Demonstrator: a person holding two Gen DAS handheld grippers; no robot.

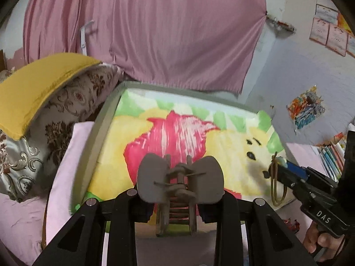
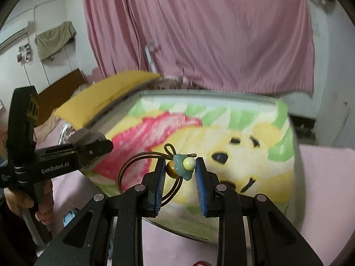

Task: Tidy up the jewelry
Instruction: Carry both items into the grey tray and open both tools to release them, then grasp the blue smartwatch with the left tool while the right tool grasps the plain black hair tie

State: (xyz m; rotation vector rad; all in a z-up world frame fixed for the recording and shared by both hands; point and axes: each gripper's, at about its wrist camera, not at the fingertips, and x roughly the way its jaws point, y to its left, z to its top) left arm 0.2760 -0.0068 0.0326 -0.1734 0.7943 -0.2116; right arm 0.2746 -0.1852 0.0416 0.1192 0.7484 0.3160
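My left gripper is shut on a grey-brown claw hair clip, held over a table covered with a cartoon-bear towel. My right gripper is shut on a brown elastic hair tie with a teal flower and a pale yellow bead; its loop hangs to the left. In the left wrist view the right gripper comes in from the right with the tie's loop dangling. In the right wrist view the left gripper shows side-on at left.
A yellow cushion lies on a patterned pillow at the left of the table. A pink curtain hangs behind. Pink bedding surrounds the table. Books stand at the right.
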